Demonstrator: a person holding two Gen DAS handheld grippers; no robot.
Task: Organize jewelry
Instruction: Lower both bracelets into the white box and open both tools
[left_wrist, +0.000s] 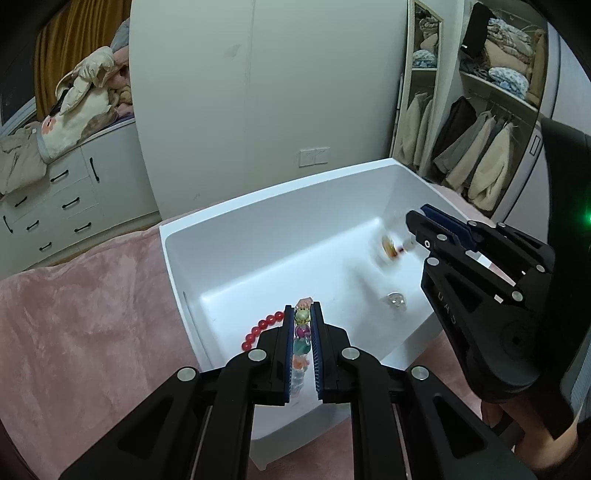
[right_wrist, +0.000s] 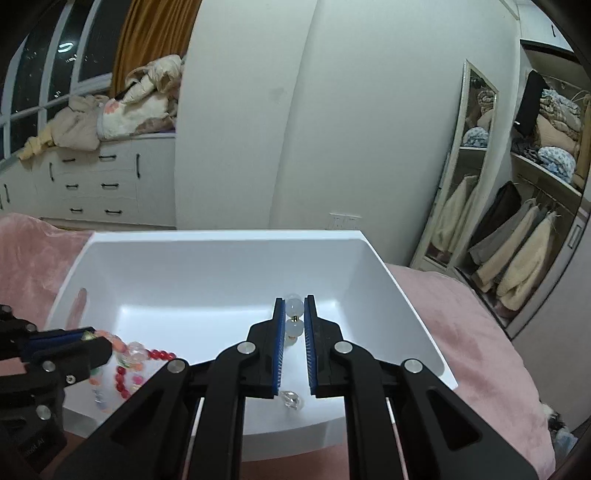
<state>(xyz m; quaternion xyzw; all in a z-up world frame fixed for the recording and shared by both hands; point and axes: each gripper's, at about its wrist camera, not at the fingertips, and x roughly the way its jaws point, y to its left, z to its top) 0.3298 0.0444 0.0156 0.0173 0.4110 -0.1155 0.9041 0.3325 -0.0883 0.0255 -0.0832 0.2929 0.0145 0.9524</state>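
Observation:
A white plastic bin (left_wrist: 258, 206) (right_wrist: 221, 236) sits on a pink blanket. My left gripper (left_wrist: 302, 308) (right_wrist: 86, 338) is shut on a multicoloured bead bracelet (left_wrist: 301, 334) (right_wrist: 127, 352), with a red bead bracelet (left_wrist: 260, 328) (right_wrist: 127, 369) hanging beside it over the bin's near left part. My right gripper (right_wrist: 294, 301) (left_wrist: 415, 225) is shut on a pale white bead bracelet (right_wrist: 294, 314), held above the bin's right side; it looks blurred in the left wrist view (left_wrist: 388, 245). A clear crystal piece (left_wrist: 396, 300) (right_wrist: 291, 399) lies on the bin floor.
The pink blanket (left_wrist: 74, 314) (right_wrist: 461, 332) surrounds the bin. A white wall and rounded cabinet (left_wrist: 258, 92) stand behind it. White drawers (left_wrist: 55, 206) with piled bedding are at left, an open wardrobe with coats (right_wrist: 524, 251) at right.

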